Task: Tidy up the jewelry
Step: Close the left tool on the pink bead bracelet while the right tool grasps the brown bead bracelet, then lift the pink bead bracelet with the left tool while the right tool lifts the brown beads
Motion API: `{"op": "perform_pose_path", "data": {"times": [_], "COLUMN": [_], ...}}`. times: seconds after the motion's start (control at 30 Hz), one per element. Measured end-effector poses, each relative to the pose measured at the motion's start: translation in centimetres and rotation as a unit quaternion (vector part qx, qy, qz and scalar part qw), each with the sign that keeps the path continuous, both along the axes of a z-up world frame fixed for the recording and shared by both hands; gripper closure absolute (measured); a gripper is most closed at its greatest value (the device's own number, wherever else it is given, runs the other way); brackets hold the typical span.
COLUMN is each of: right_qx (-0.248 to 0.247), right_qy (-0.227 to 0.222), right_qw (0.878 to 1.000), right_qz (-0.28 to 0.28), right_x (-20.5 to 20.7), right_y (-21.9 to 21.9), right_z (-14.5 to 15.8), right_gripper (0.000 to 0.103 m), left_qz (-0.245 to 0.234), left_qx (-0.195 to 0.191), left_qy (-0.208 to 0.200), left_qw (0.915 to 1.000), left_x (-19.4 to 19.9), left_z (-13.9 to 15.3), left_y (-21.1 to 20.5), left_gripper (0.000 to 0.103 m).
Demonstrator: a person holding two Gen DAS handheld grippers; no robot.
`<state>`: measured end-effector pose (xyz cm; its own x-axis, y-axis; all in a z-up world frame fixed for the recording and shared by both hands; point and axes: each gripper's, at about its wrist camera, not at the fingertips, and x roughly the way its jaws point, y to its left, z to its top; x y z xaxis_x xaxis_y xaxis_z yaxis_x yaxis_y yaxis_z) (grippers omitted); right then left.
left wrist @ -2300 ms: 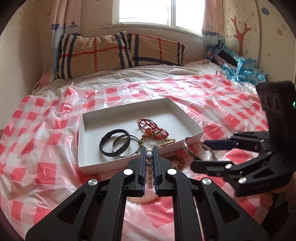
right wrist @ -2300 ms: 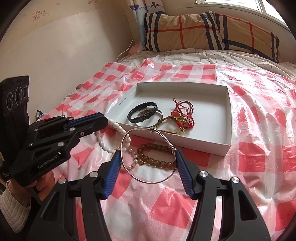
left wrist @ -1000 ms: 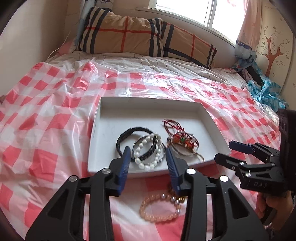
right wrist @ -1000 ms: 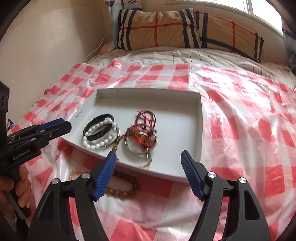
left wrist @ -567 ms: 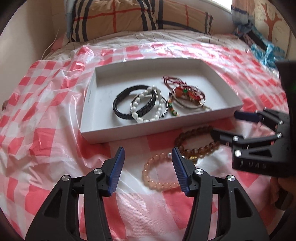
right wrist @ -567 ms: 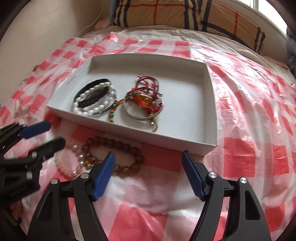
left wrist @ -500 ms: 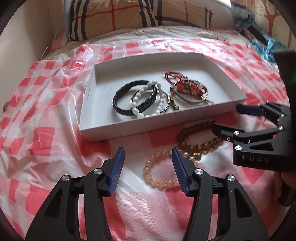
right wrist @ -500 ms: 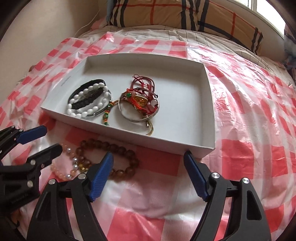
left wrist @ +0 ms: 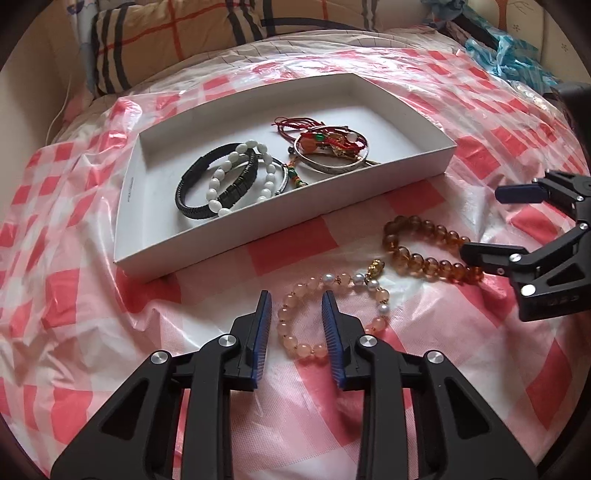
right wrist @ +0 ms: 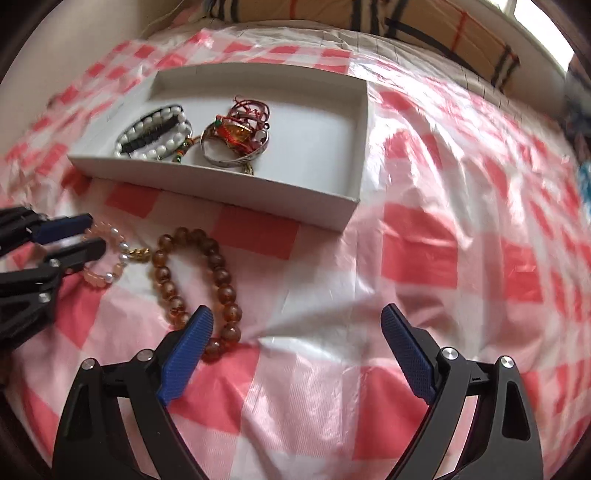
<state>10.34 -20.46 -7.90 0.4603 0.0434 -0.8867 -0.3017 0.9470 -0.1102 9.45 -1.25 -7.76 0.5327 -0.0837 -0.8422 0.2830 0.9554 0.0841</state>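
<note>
A white tray [left wrist: 258, 229] on the checked sheet holds a black bracelet [left wrist: 192, 177], a white bead bracelet [left wrist: 236, 177], a silver bangle [left wrist: 332, 168] and red cord jewelry [left wrist: 321, 138]. A pink bead bracelet [left wrist: 295, 339] lies on the sheet in front of the tray; my left gripper [left wrist: 295, 314] is open with its fingers straddling the bracelet's near-left side. A brown bead bracelet [left wrist: 424, 254] lies to its right. My right gripper [right wrist: 295, 332] is open wide, its left finger [right wrist: 195, 332] over the brown bracelet's [right wrist: 221, 280] near end.
Plaid pillows [left wrist: 184, 33] lie at the head of the bed behind the tray. Blue plastic wrapping [left wrist: 509, 55] sits at the far right. The red-and-white plastic sheet [right wrist: 443, 258] is wrinkled all around.
Both grippers released the white bead bracelet and the silver bangle into the tray, then pulled back and dropped low over the bracelets on the sheet. The left gripper's fingers have narrowed around the pink one.
</note>
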Motion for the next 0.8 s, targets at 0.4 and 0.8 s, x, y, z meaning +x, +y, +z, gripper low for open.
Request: {"op": "perform_pose_path", "data": {"times": [0.4,0.8], "right_qx": [0.017,0.076], "right_qy": [0.015,0.038], "right_qw": [0.999,0.996], "right_qz": [0.048,0.036], "right_x": [-0.7,-1.0], "right_y": [2.6,2.1], "right_z": [-0.8,-1.2], "right_gripper": [0.085,0.091], "left_qz": [-0.016,-0.005], "left_qx": [-0.004,-0.043], "left_qy": [0.004,0.018], "left_qw": [0.9999,0.9989], "left_x": [-0.4,-1.4], "left_z": [-0.4,-0.5], "left_y": [-0.6,-0.3], "left_gripper": [0.096,0.096]}}
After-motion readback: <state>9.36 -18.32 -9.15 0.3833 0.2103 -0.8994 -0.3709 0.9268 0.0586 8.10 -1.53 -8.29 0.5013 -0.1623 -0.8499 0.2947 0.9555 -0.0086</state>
